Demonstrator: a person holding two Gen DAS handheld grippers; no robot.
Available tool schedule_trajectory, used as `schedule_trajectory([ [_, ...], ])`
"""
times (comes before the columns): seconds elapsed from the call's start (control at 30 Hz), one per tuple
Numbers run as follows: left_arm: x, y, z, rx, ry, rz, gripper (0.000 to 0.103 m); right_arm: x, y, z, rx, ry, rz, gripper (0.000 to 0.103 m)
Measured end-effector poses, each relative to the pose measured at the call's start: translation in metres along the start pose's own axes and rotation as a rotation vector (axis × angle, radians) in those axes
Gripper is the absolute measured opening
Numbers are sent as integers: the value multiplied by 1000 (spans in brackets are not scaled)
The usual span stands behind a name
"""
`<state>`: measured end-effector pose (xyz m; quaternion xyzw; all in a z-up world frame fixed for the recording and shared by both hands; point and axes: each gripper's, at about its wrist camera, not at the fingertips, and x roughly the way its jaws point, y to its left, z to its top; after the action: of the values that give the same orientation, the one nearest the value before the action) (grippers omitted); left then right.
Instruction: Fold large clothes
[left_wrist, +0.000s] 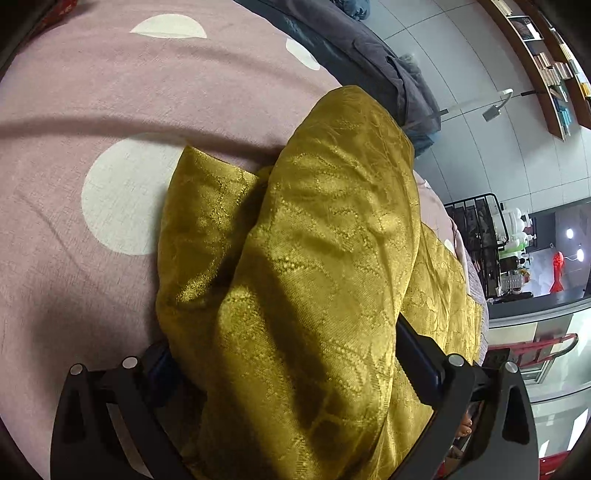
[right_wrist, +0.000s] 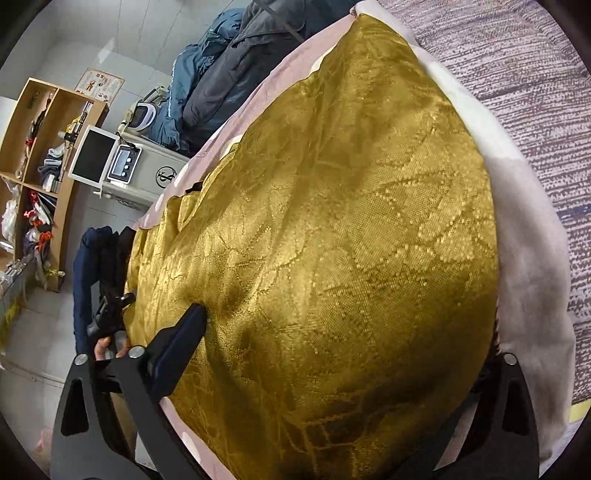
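The gold cloth (left_wrist: 317, 266) buries most of the left tool (left_wrist: 291, 369), so whether its fingers grip the cloth cannot be told. In the right wrist view the cloth (right_wrist: 332, 240) covers the right tool's (right_wrist: 343, 350) far finger, and its grip is equally unclear. Both pictures cut the cloth off at the bottom edge. Items on the shelf (right_wrist: 55, 155) are too small to name.
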<state>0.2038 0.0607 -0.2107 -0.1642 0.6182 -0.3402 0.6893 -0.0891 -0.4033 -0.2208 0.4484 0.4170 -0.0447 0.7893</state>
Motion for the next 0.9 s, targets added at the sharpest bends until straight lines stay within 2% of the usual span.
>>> schedule_trajectory([
  [0.03,-1,-1,-1,-2,-8,4,94,-1,-1,0,2,-7,-11,79],
  [0.07,-2,0,-2,-3,-15,4,90,-2,-3,0,9,-16,-23,63],
  [0.1,-3,-1,-4,-7,-15,-11,76,-5,-6,-4,23,-18,-16,57],
  [0.13,-3,-1,-8,-24,-4,-41,62,-6,-11,-5,51,-13,13,45],
  [0.17,-2,-1,-9,-50,1,-66,58,-7,-16,-8,87,-8,64,32],
  [0.2,-4,-2,-11,-68,-3,-76,51,-8,-17,-11,113,-9,100,29],
  [0.27,-9,-11,-16,-49,-20,-53,43,-15,-6,-16,77,-32,71,21],
  [0.33,-15,-28,-22,1,-38,-4,29,-27,16,-23,-16,-65,27,17],
  [0.37,-19,-38,-25,32,-48,20,27,-33,24,-27,-38,-79,33,16],
  [0.47,-33,-73,-36,131,-87,38,21,-68,39,-37,-66,-149,120,14],
  [0.53,-38,-102,-45,182,-87,-21,19,-89,43,-42,-72,-185,148,14],
  [0.6,-34,-131,-54,224,-72,-61,18,-121,44,-48,-100,-228,122,13],
  [0.7,-16,-193,-78,344,-42,-85,18,-182,33,-56,-127,-307,77,13],
  [0.9,36,-343,-132,555,20,-269,18,-349,-19,-89,-104,-558,-76,13],
])
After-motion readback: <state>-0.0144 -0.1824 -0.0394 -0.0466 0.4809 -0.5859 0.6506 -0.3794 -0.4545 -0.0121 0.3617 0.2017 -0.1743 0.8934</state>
